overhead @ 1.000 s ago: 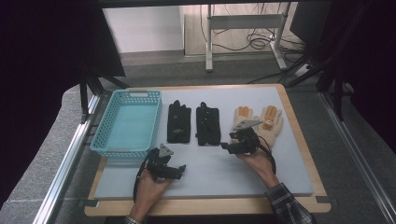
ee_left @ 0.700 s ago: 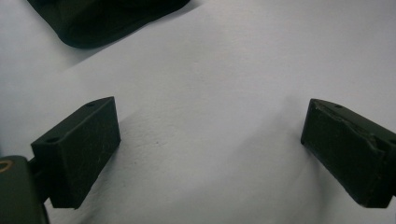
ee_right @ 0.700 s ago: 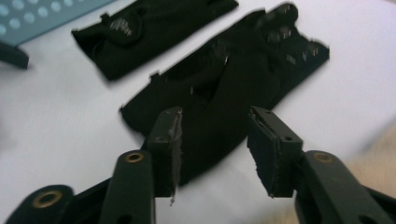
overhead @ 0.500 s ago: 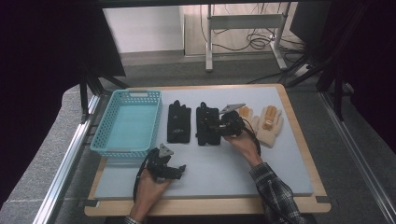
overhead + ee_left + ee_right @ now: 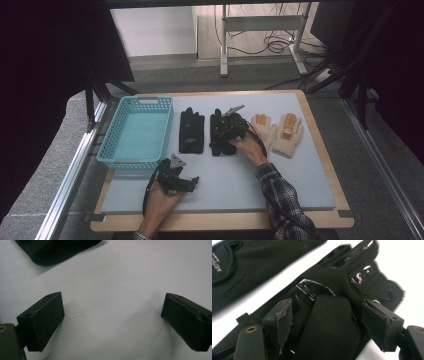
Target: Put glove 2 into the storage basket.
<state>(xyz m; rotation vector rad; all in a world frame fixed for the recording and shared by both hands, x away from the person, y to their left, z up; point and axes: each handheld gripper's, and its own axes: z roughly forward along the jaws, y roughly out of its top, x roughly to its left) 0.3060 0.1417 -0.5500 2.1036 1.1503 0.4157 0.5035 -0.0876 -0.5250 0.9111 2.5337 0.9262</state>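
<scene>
At frame centre, the right gripper (image 5: 227, 131), jaws just widened astride the black glove (image 5: 329, 322), should be closed squarely on its fabric.

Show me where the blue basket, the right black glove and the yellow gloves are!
blue basket (image 5: 112, 134): high view, on its left wall.
right black glove (image 5: 216, 131): high view, on its left edge.
yellow gloves (image 5: 291, 135): high view, on the right one's palm.

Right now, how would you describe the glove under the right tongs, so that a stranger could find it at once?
Start at the blue basket on the left of the mat. To its right lie two black gloves, then two cream gloves. The wanted one is the second black glove, next to the cream pair, with the open right tongs straddling a fold of it.
</scene>
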